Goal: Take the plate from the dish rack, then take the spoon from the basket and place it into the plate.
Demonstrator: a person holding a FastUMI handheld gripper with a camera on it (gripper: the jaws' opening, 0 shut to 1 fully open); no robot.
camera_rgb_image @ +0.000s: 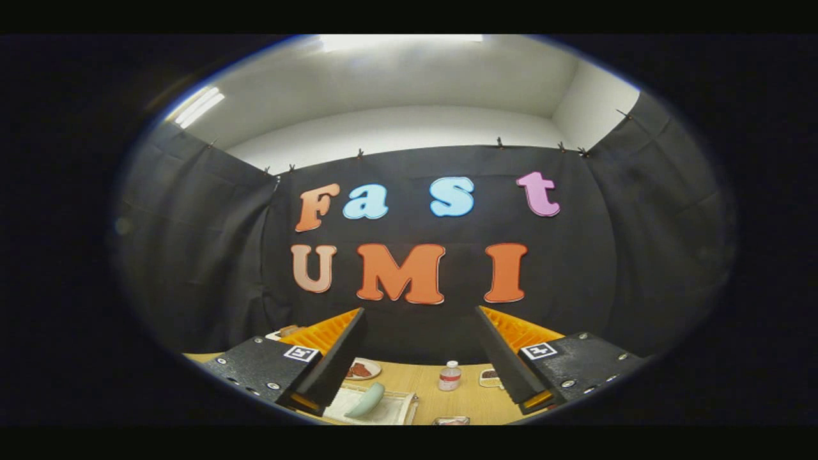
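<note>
My gripper (420, 311) is held high above the wooden table (466, 399) and is open, its black-and-orange fingers (332, 358) spread wide with nothing between them. Far below, just inside the left finger, a pale green curved piece that looks like the plate (365, 399) stands on edge in a white dish rack (396, 410). The gripper is well apart from it and touches nothing.
A small plate with dark red food (362, 369) lies beyond the rack. A small clear bottle with a red label (449, 375) stands mid-table between the fingers. A little dish (489, 377) sits by the right finger. Black cloth walls close the booth.
</note>
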